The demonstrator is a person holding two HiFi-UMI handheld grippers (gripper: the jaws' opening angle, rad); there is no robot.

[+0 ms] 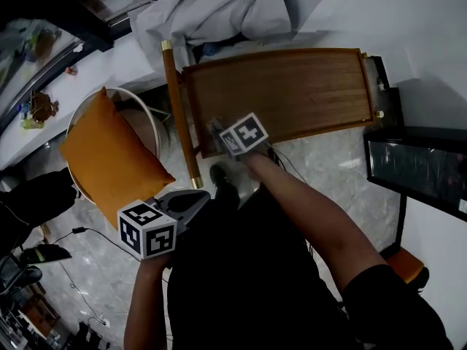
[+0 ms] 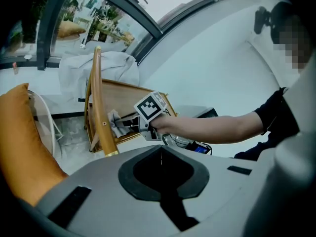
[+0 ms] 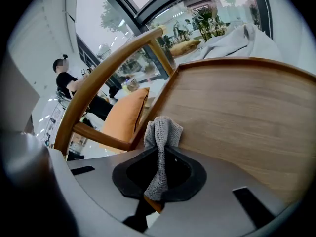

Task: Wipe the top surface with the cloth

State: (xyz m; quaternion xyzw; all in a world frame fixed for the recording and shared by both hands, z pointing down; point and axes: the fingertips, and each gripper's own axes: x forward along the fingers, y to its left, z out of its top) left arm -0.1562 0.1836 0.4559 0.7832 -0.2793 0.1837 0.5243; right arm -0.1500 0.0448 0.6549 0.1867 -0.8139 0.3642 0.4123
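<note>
Wooden tabletop point(image 1: 292, 86) fills the upper middle of the head view, and at its lower left corner the right hand-held gripper point(image 1: 219, 132) pinches the grey cloth point(image 3: 161, 131), so wiping seems only beginning and next needs a sweep rightward, while the left hand-held gripper point(image 1: 191, 203) hangs closed and empty, lower left.

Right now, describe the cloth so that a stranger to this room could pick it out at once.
Find the brown wooden top with the raised rim, then go to its corner nearest the orange cushion. There the right gripper is shut on a small grey knitted cloth. Unlike the big pale sheet heaped past the far edge, it is small, darker and coarsely woven.
</note>
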